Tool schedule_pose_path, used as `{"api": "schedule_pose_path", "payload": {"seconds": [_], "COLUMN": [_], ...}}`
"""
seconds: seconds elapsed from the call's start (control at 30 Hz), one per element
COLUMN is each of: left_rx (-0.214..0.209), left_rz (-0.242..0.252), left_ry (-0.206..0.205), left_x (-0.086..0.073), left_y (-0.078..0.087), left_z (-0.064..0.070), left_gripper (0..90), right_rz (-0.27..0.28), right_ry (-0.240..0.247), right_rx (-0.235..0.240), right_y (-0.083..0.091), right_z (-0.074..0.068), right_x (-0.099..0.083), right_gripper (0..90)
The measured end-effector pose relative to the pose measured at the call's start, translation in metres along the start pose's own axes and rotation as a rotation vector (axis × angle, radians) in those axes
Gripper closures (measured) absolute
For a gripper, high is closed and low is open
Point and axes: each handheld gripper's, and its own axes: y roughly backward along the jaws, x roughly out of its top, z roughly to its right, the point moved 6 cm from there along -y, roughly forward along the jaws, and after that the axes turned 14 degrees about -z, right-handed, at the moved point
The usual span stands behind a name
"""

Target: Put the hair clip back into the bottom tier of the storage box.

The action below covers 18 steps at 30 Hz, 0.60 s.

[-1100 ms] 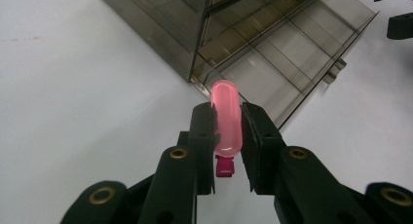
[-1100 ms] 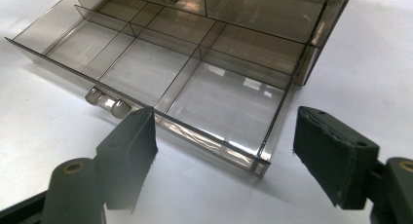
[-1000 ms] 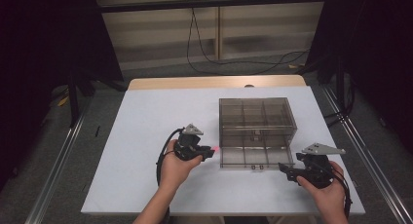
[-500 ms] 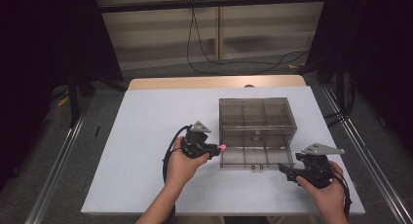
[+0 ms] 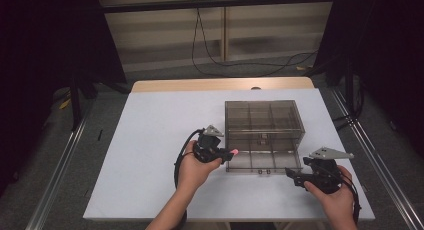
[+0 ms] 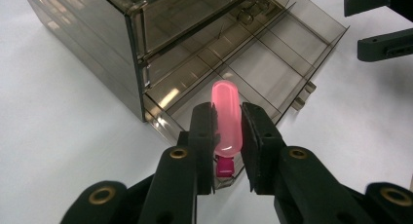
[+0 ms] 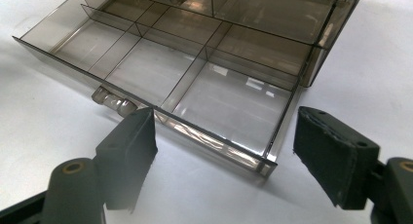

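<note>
My left gripper (image 6: pixel 228 136) is pinching a pink tube (image 6: pixel 227 118) w/ a darker pink cap at its low end, held just over the near left corner of the open drawer (image 6: pixel 272 73). The drawer is pulled out of the smoky plastic cabinet (image 5: pixel 262 122) on the white table (image 5: pixel 150 140), split into compartments. My right gripper (image 7: pixel 224 156) is spread wide, nothing in it, hovering by the drawer's front right corner, near the handle (image 7: pixel 114 101).

No readable text, label, brand, number or sign on anything in view
</note>
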Motion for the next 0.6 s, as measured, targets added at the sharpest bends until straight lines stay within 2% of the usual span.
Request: {"api": "schedule_pose_path", "payload": {"seconds": [0.3,0.33,0.43,0.6], "left_rx": [-0.002,0.001,0.005,0.003], "left_rz": [0.005,-0.009,-0.008,-0.005], "left_ry": [0.002,-0.007,-0.007,0.008], "left_x": [0.003,0.003,0.004,0.005], "left_y": [-0.006,-0.007,-0.008,-0.013], "left_z": [0.001,0.001,0.001,0.000], "left_gripper": [76.2,76.2,76.2,76.2], "right_rz": [0.001,0.001,0.002,-0.001], "right_ry": [0.001,0.001,0.002,-0.002], "right_rx": [0.005,0.006,0.004,0.007], "right_y": [0.000,0.000,0.000,0.000], "right_z": [0.000,0.000,0.000,0.001], "right_x": [0.000,0.000,0.000,0.000], "right_gripper": [23.5,23.5,23.5,23.5]}}
